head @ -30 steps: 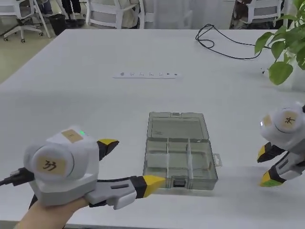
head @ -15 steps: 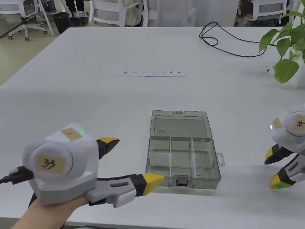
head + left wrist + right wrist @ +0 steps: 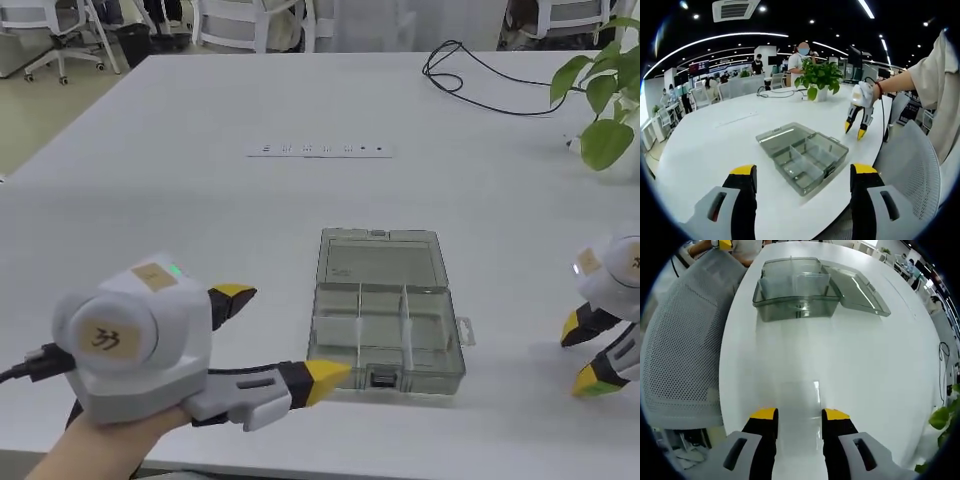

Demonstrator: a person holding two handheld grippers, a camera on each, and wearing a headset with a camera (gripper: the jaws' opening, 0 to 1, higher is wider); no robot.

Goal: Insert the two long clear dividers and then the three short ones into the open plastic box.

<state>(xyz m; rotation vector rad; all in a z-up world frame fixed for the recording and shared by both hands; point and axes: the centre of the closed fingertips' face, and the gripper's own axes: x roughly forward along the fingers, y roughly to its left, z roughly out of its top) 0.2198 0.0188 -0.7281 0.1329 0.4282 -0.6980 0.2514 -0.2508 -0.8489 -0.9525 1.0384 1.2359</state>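
**Both grippers empty, box open with dividers inside**

Head view: the plastic box (image 3: 420, 381) lies open on the white table (image 3: 180, 200), with its lid (image 3: 380, 258) laid flat on the box's far side. Inside, two long clear dividers (image 3: 358, 312) run from the lid side to the near wall. Short cross pieces (image 3: 334, 322) stand between them and the side walls, though I cannot count these. My left gripper (image 3: 280, 333) hovers just left of the box, its jaws spread wide with nothing between them and one yellow tip near the box's near left corner. My right gripper (image 3: 585, 352) hangs well to the right of the box, jaws parted and empty. Beyond the box lie a power strip (image 3: 320, 150) and, farther off, a black cable (image 3: 480, 75). A plant (image 3: 600, 100) stands beyond and to the right.

Left gripper view: the box (image 3: 840, 146) sits ahead between my wide jaws, apart from both. My right gripper (image 3: 854, 130) hangs past the box's far end, above the table.

Right gripper view: the box (image 3: 795, 310) lies well ahead of my parted jaws, with bare table between us. A mesh chair (image 3: 685, 340) stands to the box's left.
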